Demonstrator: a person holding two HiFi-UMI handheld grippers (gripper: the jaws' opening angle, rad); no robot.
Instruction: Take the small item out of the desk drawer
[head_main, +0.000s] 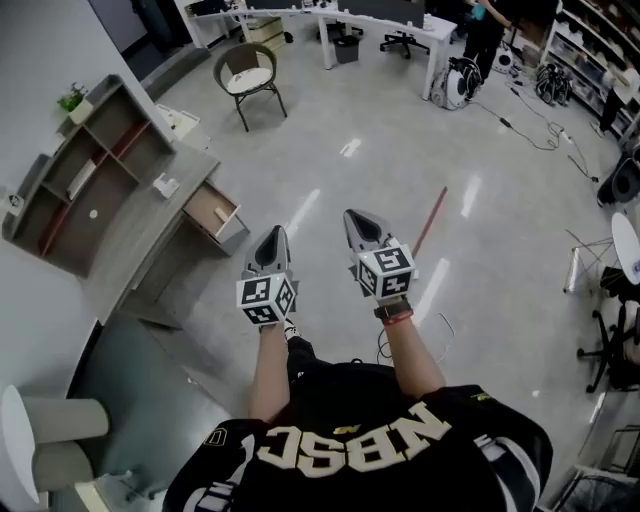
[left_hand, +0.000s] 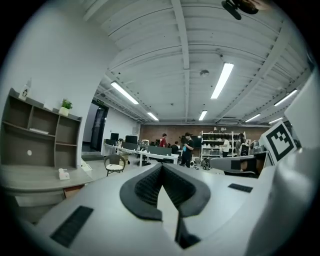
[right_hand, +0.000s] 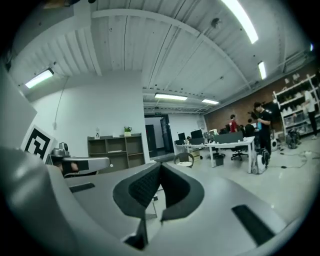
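Head view: drawer (head_main: 212, 211) well apart from left gripper (head_main: 273, 234); fingers (head_main: 268, 252) closed

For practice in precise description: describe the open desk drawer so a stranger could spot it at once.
Find the grey desk with shelves against the white wall at the head view's left. On its front, the drawer alone stands pulled out, showing a light wood inside.

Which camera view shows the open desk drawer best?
The head view: it looks down into the open drawer of the desk. The left gripper view shows only a brownish sliver under the desk edge, probably the drawer. In the right gripper view I cannot make it out.
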